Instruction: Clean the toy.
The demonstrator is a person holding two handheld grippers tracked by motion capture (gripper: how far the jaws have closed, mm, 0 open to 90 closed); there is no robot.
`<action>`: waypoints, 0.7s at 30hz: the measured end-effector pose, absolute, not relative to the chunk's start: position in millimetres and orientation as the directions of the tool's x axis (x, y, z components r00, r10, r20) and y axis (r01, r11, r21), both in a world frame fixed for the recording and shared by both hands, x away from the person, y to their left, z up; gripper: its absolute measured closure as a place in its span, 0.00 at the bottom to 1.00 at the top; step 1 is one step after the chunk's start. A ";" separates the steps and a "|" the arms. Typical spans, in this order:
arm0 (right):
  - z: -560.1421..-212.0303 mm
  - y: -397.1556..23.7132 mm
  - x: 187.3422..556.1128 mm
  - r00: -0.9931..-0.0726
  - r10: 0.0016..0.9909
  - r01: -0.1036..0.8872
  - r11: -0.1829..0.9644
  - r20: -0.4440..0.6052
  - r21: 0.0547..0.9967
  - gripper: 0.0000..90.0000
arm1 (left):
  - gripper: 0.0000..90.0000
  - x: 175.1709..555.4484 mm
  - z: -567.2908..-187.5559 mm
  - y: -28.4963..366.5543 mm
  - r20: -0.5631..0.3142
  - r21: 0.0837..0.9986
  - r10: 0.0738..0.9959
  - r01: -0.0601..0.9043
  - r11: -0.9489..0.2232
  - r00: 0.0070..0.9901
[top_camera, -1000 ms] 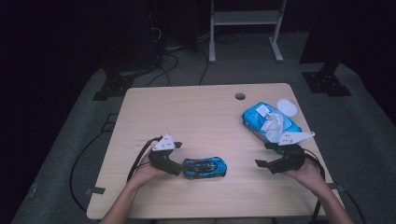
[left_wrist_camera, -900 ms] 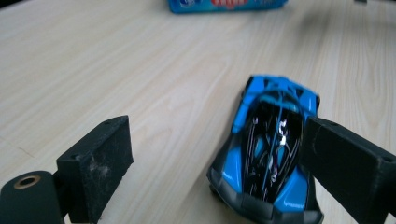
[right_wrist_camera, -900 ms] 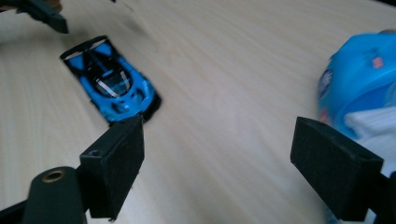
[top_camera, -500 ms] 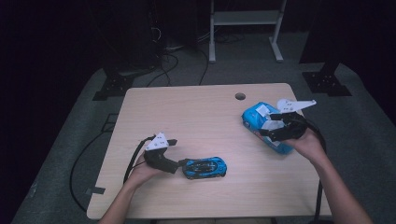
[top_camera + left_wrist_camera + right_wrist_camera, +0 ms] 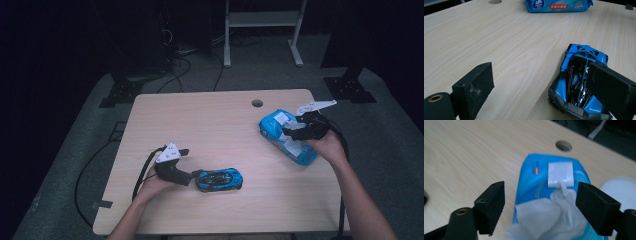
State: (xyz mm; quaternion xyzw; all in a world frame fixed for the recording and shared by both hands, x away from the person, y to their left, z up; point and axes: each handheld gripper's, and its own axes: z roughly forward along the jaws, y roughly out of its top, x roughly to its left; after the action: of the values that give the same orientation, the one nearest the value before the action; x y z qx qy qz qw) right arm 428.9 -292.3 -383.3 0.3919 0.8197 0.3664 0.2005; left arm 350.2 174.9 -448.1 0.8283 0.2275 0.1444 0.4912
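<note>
A blue toy car (image 5: 220, 179) lies near the table's front edge. My left gripper (image 5: 188, 164) rests just left of it, open. In the left gripper view the car (image 5: 574, 82) lies by the right jaw, and the gap in my left gripper (image 5: 541, 80) shows bare table. A blue wipes pack (image 5: 280, 137) lies at the right with its white flap (image 5: 560, 173) raised. My right gripper (image 5: 292, 131) hovers over it. My right gripper's (image 5: 540, 207) jaws have just been closing a little. A white wipe (image 5: 539, 217) stands between them, untouched.
The wooden table (image 5: 210, 130) has a round cable hole (image 5: 257, 103) near its far edge. A white round object (image 5: 621, 187) lies beside the pack. Cables and metal stand legs (image 5: 260, 30) are on the floor beyond the table.
My right gripper has moved from the table's front right up and away onto the wipes pack. The left gripper and the car have stayed where they were.
</note>
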 end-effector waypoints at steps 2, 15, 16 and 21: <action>-388.8 -295.1 430.4 -0.593 0.804 0.508 0.417 -0.045 0.754 0.32 | 0.08 349.3 -450.0 173.9 0.017 0.882 0.513 0.228 -0.412 0.858; -411.8 -304.5 437.8 -0.510 0.859 0.570 0.368 -0.034 0.734 0.58 | 0.08 345.6 -456.3 174.3 0.063 0.888 0.490 0.176 -0.426 0.869; -412.9 -304.6 437.8 -0.507 0.861 0.572 0.369 -0.038 0.733 0.63 | 0.08 345.4 -457.3 174.1 0.065 0.886 0.488 0.175 -0.429 0.870; -416.5 -308.7 437.2 -0.498 0.867 0.581 0.349 -0.018 0.735 0.83 | 0.08 345.6 -457.1 174.7 0.060 0.886 0.488 0.179 -0.428 0.871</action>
State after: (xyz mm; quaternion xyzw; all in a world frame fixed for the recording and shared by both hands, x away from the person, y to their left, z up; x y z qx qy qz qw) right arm 437.2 -308.7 -416.5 0.4558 0.7944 0.3433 0.2080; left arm 345.6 174.7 -457.1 0.8305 0.2007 0.1558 0.4957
